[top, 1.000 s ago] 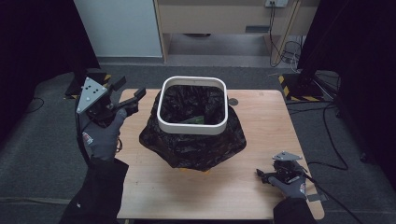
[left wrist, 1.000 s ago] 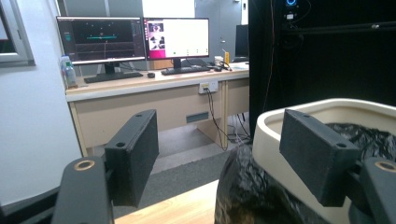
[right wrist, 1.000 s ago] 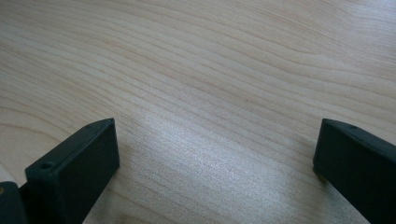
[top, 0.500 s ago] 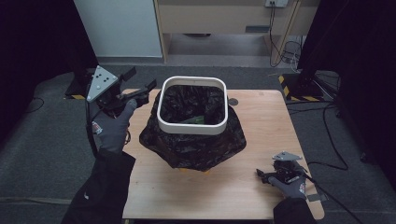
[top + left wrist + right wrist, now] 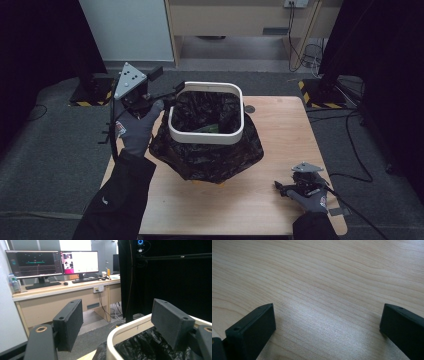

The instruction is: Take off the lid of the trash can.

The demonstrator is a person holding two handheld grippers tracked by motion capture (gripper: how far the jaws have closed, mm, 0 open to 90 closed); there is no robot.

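White bin rim, left hand-held gripper now reaching it, jaws apart

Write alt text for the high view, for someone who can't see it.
A white-rimmed bin lined with a black bag stands on a wooden table. The left gripper, jaws open, reaches toward the bin's left rim; the right gripper rests low on the table's near right corner.

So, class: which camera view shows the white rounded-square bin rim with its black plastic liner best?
The high view: the whole white rim and black liner show from above. The left gripper view catches just one corner of the rim between its jaws. The right gripper view faces bare wooden tabletop.
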